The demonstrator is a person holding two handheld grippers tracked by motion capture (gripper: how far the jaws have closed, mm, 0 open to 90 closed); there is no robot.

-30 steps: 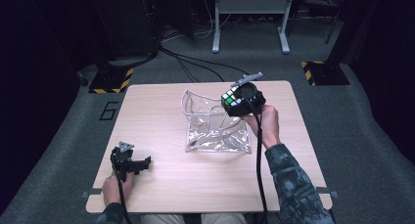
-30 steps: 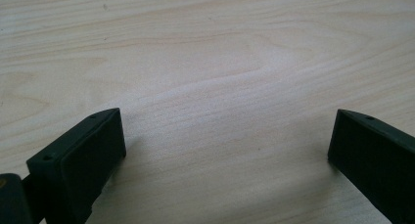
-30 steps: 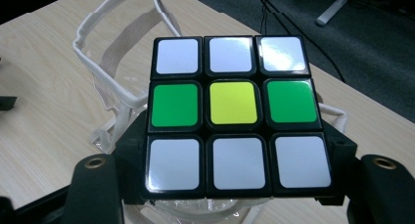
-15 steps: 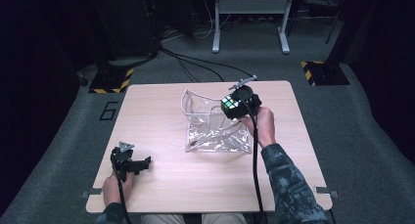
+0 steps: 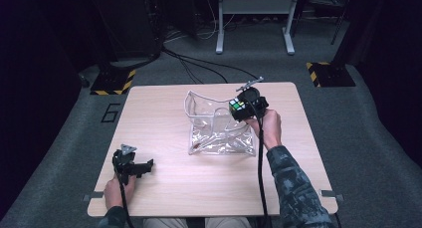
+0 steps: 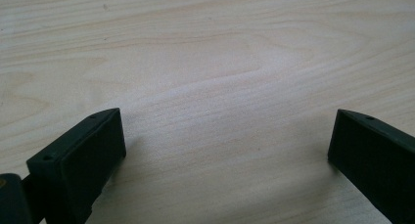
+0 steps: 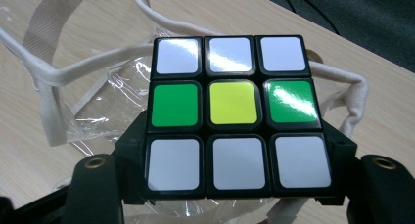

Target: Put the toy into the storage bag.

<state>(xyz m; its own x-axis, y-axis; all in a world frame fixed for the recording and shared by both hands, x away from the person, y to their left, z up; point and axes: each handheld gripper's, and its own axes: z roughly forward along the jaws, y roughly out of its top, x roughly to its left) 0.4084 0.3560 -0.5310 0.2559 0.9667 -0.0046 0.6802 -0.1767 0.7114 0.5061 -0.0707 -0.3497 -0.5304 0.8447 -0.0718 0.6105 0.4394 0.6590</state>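
At the near left of the bench (image 5: pixel 164 113), the left gripper (image 5: pixel 133 167) is lying low on the bare wood, its jaws spread wide with nothing between them, well apart from everything else. Toward the middle, a clear plastic bag (image 5: pixel 216 126) with pale fabric trim is standing open. Over the bag's right-hand rim, the right gripper (image 5: pixel 244 107) is pinching a puzzle cube (image 7: pixel 234 114) between its jaws, the pads pressing on the cube's bottom row at either side. The cube is facing the right gripper view with white, green and yellow squares; its other faces are turning away and its base is sitting hidden behind the jaws.
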